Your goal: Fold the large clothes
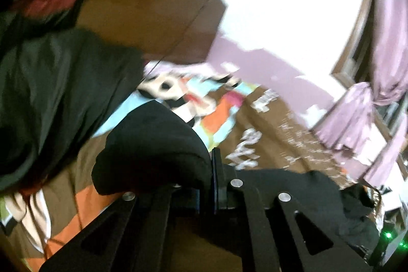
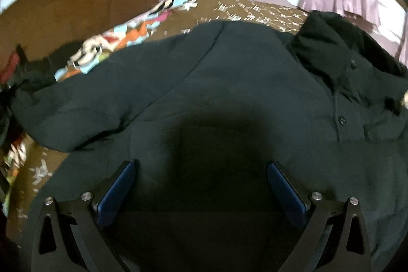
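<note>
the left tongs (image 1: 213, 170) are pinched tight on a black fold of the dark coat (image 2: 216, 83). only the right wrist view shows it spread across the patterned bed (image 2: 255, 9), the right tongs (image 2: 201, 185) gaping wide above it, holding nothing.

No word, brand, number or sign reads clearly in either view. The brown bedspread (image 1: 278, 124) carries white printed lettering: a few large characters toward five o'clock from the colourful cartoon patch (image 1: 204, 103) in the left wrist view, and rows of small white marks along the top of the spread (image 2: 255, 9) at twelve o'clock in the right wrist view (all smeared by blur, so no letter can be made out). The black coat (image 2: 229, 73) shows no label.
</note>
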`<state>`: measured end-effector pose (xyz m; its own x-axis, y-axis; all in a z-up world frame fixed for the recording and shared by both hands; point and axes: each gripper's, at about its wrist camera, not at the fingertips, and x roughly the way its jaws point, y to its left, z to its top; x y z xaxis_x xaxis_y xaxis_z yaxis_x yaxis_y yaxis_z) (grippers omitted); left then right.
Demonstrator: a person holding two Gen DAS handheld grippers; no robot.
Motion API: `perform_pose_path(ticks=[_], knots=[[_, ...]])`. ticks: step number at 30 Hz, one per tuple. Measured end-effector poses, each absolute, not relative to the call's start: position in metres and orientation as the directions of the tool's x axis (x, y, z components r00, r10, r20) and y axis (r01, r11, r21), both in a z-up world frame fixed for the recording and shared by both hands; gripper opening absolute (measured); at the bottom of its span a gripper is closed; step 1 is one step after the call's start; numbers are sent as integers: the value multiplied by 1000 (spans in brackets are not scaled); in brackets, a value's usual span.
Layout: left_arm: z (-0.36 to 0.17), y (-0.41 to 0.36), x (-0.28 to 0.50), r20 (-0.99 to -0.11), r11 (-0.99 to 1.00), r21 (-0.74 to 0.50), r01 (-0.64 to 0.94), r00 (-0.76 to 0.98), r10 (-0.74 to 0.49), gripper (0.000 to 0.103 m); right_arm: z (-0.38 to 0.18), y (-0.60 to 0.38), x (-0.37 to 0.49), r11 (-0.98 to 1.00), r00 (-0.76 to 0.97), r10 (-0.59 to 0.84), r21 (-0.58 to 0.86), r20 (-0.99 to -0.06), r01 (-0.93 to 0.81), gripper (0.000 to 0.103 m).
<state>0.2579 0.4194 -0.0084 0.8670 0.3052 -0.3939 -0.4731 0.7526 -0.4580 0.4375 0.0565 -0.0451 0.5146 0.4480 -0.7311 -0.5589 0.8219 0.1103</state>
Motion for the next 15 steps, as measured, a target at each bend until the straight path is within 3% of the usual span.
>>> perform_pose_path(ticks=[6, 9, 15], knots=[[37, 380, 248, -222, 851, -445, -281, 955, 199, 5, -19, 7, 418, 841, 560, 494, 203, -665, -501, 103], [55, 353, 249, -168, 897, -420, -140, 983, 75, 5, -10, -14, 410, 847, 571, 499, 229, -651, -479, 103], [63, 277, 265, -195, 948, -314, 56, 973, -122, 5, -7, -49, 397, 858, 570, 497, 273, -655, -435, 103]])
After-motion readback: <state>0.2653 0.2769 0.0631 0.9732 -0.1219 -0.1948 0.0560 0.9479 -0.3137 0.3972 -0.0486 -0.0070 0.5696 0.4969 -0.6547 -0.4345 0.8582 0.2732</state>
